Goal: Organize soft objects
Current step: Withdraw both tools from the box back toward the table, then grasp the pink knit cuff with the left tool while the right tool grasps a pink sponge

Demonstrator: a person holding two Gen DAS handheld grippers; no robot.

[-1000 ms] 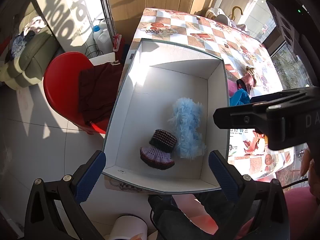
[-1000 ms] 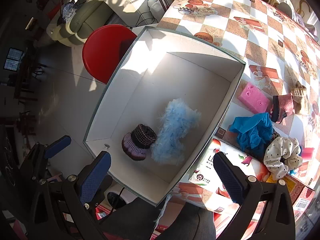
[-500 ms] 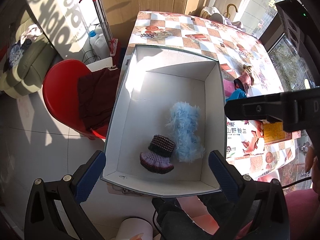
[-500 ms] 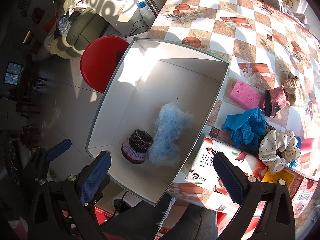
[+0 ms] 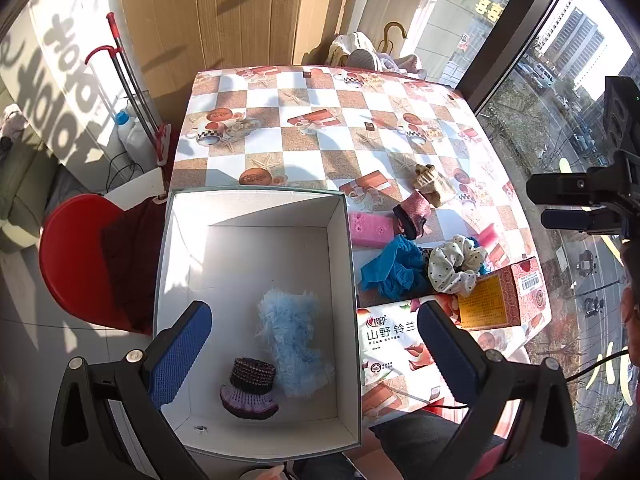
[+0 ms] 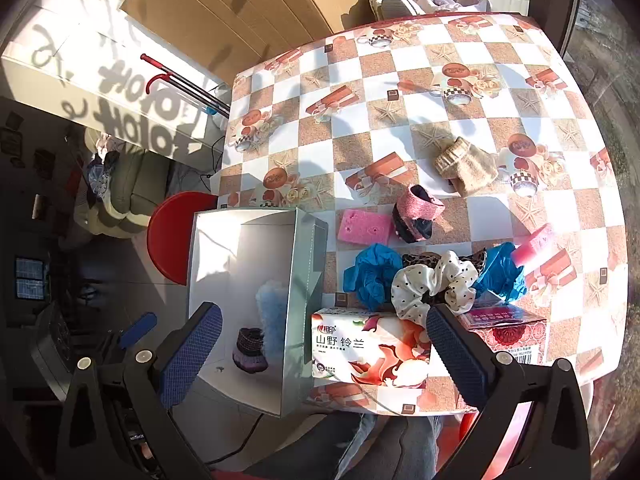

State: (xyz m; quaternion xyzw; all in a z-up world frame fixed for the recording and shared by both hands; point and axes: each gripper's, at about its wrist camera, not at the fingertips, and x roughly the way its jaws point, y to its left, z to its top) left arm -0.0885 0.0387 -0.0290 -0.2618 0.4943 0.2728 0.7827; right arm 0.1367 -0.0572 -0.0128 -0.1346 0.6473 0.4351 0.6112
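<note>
A white box [image 5: 188, 216] [image 6: 304, 264] sits at the table's left edge and holds a fluffy light-blue piece [image 5: 294, 344] [image 6: 272, 312] and a purple knitted piece [image 5: 250, 388] [image 6: 248, 346]. On the table to its right lie a pink sponge [image 5: 370, 228] [image 6: 366, 227], blue cloth [image 5: 394, 270] [image 6: 372, 274], a white dotted scrunchie [image 5: 456, 264] [image 6: 434, 284], a pink-and-black sock [image 6: 418, 210] and a beige sock [image 6: 466, 166]. My left gripper [image 5: 312, 352] is open and empty above the box. My right gripper [image 6: 320, 352] is open and empty above the tissue box.
A tissue box [image 6: 368, 350] [image 5: 394, 336] and a red carton [image 6: 508, 330] [image 5: 500, 292] stand at the table's near edge. A red stool [image 5: 72, 264] with dark cloth is left of the box. A second pink sponge [image 6: 534, 246] lies right of the scrunchie.
Both grippers have pulled up and back from the box, and their views have swung right over the table. Both stay open and empty. The items in the box have not moved.
</note>
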